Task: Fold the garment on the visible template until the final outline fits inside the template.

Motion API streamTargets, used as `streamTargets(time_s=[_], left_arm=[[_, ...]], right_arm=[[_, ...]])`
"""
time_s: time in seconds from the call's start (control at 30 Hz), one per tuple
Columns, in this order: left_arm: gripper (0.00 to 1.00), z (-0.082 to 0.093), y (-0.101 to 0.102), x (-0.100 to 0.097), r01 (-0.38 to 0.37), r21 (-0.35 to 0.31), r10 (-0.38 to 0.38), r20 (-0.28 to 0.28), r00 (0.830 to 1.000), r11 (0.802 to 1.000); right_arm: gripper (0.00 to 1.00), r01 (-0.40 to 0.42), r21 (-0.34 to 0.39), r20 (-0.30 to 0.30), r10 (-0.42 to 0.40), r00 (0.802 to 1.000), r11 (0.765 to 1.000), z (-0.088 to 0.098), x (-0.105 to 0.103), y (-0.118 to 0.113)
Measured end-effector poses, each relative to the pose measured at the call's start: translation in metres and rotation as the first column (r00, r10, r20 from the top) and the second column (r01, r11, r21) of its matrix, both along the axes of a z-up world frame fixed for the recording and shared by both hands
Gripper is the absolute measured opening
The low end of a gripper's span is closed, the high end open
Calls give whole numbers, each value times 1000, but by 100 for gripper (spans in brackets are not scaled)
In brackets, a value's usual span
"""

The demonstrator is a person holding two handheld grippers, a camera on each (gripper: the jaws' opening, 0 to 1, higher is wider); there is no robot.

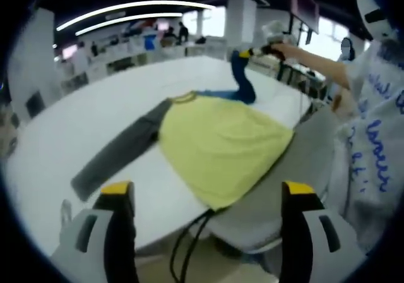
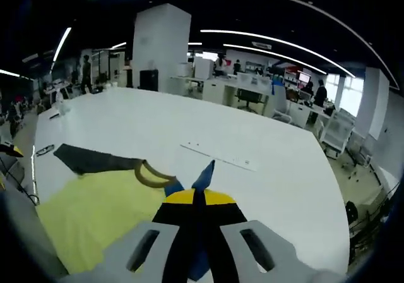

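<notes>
1. Left gripper view: left gripper (image 1: 205, 198) sits low at the frame bottom, jaws wide apart w/ nothing between them, yellow tips well clear of the cloth.
2. Garment (image 1: 218, 141) lies on the white table (image 1: 95, 112): yellow body spread flat, near hem reaching the table's near edge.
3. Grey sleeve (image 1: 117, 153) runs out straight from the shoulder toward the lower left, flat on the table.
4. Blue sleeve (image 1: 242, 81) is lifted off the table at the far side, pulled up by the right gripper (image 1: 262, 50) at its cuff; a hand and arm in a white printed top come in from the right.
5. A grey sheet (image 1: 297, 163) lies under/beside the yellow body at the right, draping over the table edge; can't tell if it's the template.
6. Dark cables (image 1: 186, 245) hang below the table edge.
7. Right gripper view: right gripper (image 2: 199, 198) has jaws closed tight on the blue sleeve (image 2: 204, 177), a blue point of cloth sticking out past the yellow tips.
8. Below it: yellow body, olive collar (image 2: 151, 175), grey sleeve (image 2: 91, 160) lying out to the left.
9. Far side of the table bare white; office desks, people beyond.
</notes>
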State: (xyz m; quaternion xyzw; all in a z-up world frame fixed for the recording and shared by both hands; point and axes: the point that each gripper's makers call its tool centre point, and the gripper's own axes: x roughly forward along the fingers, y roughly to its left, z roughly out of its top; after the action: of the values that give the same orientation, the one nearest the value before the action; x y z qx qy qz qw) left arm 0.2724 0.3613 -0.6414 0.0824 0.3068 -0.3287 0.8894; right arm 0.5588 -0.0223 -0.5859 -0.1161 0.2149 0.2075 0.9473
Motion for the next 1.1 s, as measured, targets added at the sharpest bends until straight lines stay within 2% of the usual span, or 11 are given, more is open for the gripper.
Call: streamTargets(time_s=[0.37,0.63,1.1], left_arm=[[92,-2,1,2,0,-22,0,4,1000,1000],[92,-6,4,-1,-13,-36,12,-4,1000,999],[90,-9,8,-3,-27,-45,26,-15,1000,999]], right_arm=[[3,-46,33,1,46,999,998,7,17,37],[3,-105,34,11,105,994,994,13,26,75],[3,-212,31,22,211,977,977,22,30,137]])
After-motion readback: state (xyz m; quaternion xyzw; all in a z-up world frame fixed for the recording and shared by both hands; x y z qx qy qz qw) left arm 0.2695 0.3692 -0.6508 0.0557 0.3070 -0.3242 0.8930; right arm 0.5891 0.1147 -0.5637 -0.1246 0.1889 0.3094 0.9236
